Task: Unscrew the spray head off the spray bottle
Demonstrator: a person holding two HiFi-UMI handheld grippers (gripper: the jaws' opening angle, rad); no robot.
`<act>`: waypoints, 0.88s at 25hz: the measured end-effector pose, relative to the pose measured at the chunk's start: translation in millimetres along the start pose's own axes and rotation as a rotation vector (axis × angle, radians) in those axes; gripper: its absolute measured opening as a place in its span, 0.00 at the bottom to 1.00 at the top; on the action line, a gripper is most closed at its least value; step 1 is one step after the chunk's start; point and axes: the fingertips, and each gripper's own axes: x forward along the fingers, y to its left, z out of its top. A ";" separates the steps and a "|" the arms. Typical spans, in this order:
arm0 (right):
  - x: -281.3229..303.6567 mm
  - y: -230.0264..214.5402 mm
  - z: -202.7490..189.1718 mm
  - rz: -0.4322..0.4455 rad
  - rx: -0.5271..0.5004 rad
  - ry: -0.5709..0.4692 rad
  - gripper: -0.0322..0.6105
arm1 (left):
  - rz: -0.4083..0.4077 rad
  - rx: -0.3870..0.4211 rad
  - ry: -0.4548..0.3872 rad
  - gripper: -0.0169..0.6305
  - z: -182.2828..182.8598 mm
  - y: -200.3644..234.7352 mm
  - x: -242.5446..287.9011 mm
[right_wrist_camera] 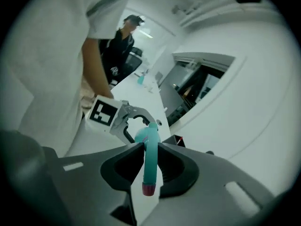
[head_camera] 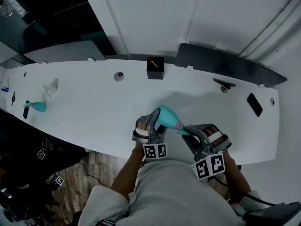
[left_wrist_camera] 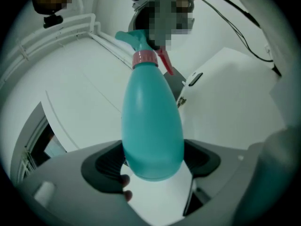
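Lower centre, left tool (head_camera: 157, 121) grips bottle (head_camera: 167, 115), right tool (head_camera: 186, 130) clamps head (right_wrist_camera: 150, 157); the narrow hold may slip when twisting, or bottle spins.

Spray bottle (head_camera: 165, 116) in left tool (head_camera: 152, 126), its spray head (head_camera: 180, 127) in right tool (head_camera: 189, 132), over table (head_camera: 94, 112) front, box (head_camera: 155, 68) behind
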 end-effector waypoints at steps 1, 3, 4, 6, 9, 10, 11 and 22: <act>-0.1 0.8 -0.1 0.003 -0.078 0.011 0.19 | -0.002 -0.014 -0.002 0.62 0.5 -1.1 0.1; -0.7 1.6 1.2 0.019 -0.149 0.013 0.19 | -0.004 -0.037 -0.004 0.62 1.5 -2.6 0.3; -1.3 2.3 1.9 0.027 -0.171 0.011 0.19 | -0.007 -0.042 -0.005 0.62 2.0 -3.4 0.6; -2.5 5.0 1.3 0.035 -0.245 0.020 0.19 | -0.023 -0.037 -0.015 0.62 3.6 -5.8 1.2; -3.5 9.5 -0.5 0.035 -0.351 0.043 0.19 | -0.055 -0.029 -0.033 0.62 5.1 -10.3 -0.4; -3.5 10.1 -0.4 0.033 -0.374 0.047 0.19 | -0.062 -0.032 -0.033 0.62 4.6 -11.6 -1.3; -3.4 10.1 -0.2 0.030 -0.396 0.049 0.19 | -0.067 -0.038 -0.032 0.62 4.3 -12.3 -1.7; -8.2 17.6 -6.7 0.054 -0.618 0.052 0.19 | -0.249 -0.065 -0.096 0.62 10.8 -31.8 -5.3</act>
